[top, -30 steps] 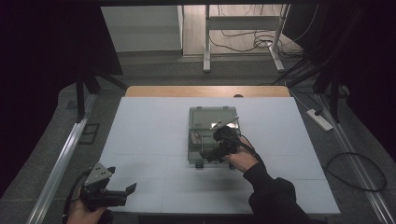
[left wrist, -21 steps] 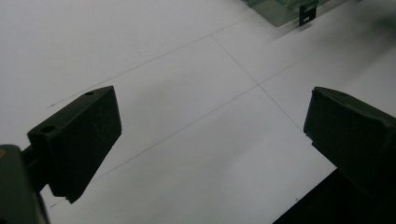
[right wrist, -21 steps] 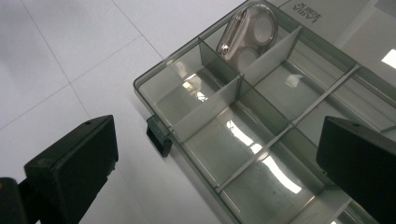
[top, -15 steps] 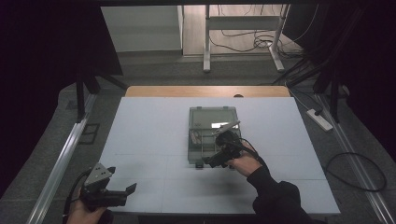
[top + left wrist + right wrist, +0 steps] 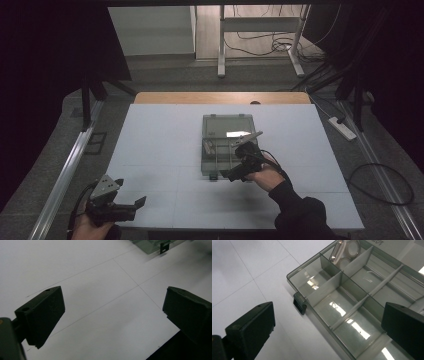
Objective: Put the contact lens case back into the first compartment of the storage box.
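High view: the compartment box [image 5: 227, 142] lies open mid-table, lid back for access. Right gripper [image 5: 239, 172], jaws apart, hovers at its near edge by the latch [image 5: 300, 302] (probably reaching in); left gripper [image 5: 127, 207], also open, idles near the table's corner.

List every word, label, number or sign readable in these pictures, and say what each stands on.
Dark lettering on the inside of the open lid of the clear compartment box, at the top right edge of the right gripper view: cut off by the frame and too blurred to read.
Round object in a far compartment: no readable marking.
White table, left gripper, right gripper: no text visible.
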### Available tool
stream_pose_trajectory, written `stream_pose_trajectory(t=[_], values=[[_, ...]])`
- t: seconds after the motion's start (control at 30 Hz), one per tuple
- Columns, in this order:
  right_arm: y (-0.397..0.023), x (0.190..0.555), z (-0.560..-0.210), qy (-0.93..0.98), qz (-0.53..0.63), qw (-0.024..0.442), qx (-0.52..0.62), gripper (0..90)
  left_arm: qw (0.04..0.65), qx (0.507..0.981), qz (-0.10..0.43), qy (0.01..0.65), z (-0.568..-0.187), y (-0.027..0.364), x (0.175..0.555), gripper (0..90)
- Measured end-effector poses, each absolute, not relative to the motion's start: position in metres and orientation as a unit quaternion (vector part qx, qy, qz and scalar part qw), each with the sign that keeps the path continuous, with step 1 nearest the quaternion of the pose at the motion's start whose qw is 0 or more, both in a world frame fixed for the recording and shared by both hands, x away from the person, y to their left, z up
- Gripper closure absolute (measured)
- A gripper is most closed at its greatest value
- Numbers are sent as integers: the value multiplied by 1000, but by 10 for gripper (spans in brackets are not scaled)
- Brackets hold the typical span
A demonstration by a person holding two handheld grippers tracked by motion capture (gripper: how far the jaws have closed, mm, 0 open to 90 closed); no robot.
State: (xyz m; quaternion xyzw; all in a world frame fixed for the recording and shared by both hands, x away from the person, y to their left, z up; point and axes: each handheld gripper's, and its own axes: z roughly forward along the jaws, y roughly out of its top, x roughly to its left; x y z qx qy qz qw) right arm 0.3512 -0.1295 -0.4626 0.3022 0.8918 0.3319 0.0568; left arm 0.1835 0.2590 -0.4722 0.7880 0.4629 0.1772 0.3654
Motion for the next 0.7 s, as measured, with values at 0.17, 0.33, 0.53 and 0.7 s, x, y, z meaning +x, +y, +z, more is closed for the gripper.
stream_pose_trajectory(t=[0.17, 0.33, 0.53, 0.7], values=[[-135, 349, -460, 890, 335, 59, 305, 0, 366, 788, 177, 463, -472, 259, 184, 40], [-140, 347, -459, 887, 337, 60, 309, 0, 366, 788, 177, 463, -472, 259, 184, 40], [-147, 345, -457, 884, 341, 64, 312, 0, 365, 789, 177, 462, -472, 259, 184, 40], [-152, 341, -457, 882, 346, 69, 313, 0, 365, 789, 177, 462, -472, 259, 184, 40]])
